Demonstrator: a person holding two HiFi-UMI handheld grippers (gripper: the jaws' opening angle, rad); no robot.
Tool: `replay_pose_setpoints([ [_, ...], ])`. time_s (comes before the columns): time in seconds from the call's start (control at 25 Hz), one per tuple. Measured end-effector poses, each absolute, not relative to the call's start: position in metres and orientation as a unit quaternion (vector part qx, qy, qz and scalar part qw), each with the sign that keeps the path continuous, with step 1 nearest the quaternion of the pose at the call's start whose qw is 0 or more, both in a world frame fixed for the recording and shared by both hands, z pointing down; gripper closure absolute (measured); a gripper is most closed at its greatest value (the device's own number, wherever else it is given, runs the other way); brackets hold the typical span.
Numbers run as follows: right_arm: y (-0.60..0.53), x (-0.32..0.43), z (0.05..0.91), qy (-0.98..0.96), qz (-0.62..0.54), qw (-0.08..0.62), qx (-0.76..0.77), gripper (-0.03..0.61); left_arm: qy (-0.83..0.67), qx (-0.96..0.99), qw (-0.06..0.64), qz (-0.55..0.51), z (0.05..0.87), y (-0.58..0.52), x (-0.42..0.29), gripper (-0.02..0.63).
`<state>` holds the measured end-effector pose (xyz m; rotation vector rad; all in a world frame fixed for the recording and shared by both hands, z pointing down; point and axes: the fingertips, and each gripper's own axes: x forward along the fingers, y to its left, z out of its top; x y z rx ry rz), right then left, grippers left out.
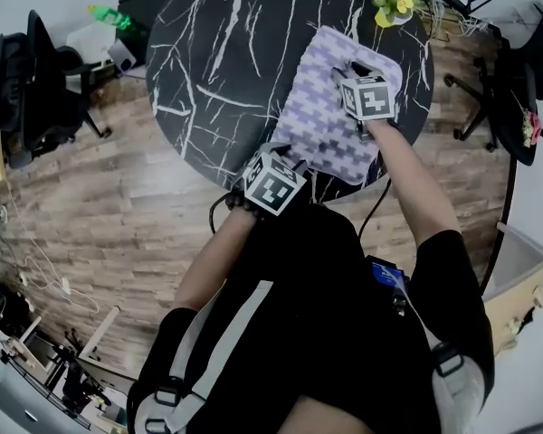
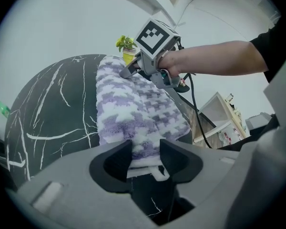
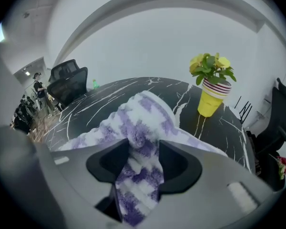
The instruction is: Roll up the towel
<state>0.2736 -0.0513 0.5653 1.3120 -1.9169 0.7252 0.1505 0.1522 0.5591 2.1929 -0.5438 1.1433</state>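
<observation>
Purple-and-white houndstooth towel is seen laid out on the round black marble table, over by its right edge. One end is set close to the rim nearest the person, and the other is stretched towards the far edge, where a yellow plant pot is stood. And both ends are taken!

The left gripper is placed at the near end, angled down onto the table. The towel's hem is pinched between its jaws, with the pads pressed into the pile from both sides. From there the cloth is seen running away flat along the marble.

At the far end, the right gripper is clamped on a bunched fold of the same towel. The fabric is gathered into a raised hump just ahead of the jaws, and a loose tail is left hanging down through them. From the left gripper view, that far end is seen lifted clear of the flat part, with the marker cube tilted above it.

Wooden floor is shown all round the table. A black office chair is parked well off its left side, and a green bottle is spotted beyond the far-left rim.
</observation>
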Motion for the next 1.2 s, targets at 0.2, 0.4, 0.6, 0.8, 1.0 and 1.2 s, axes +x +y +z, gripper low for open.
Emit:
replay_pose_setpoints([
  [0.2, -0.042, 0.299, 0.568, -0.730, 0.283, 0.345, 0.518, 0.376, -0.188, 0.832, 0.302, 0.425, 0.554, 0.167, 0.175, 0.425],
  [0.4, -0.028, 0.320, 0.576, -0.720, 0.293, 0.350, 0.523, 0.376, -0.171, 0.838, 0.310, 0.416, 0.555, 0.181, 0.197, 0.430],
  [0.6, -0.021, 0.335, 0.583, -0.711, 0.302, 0.351, 0.529, 0.377, -0.168, 0.845, 0.303, 0.407, 0.532, 0.181, 0.200, 0.430],
  [0.8, -0.016, 0.341, 0.587, -0.702, 0.306, 0.358, 0.534, 0.388, -0.223, 0.849, 0.279, 0.389, 0.510, 0.153, 0.176, 0.430],
  [1.0, -0.011, 0.340, 0.594, -0.700, 0.308, 0.366, 0.530, 0.393, -0.302, 0.820, 0.308, 0.376, 0.535, 0.114, 0.137, 0.412],
  [1.2, -0.016, 0.333, 0.581, -0.713, 0.301, 0.346, 0.531, 0.393, -0.301, 0.797, 0.344, 0.395, 0.565, 0.112, 0.125, 0.387],
])
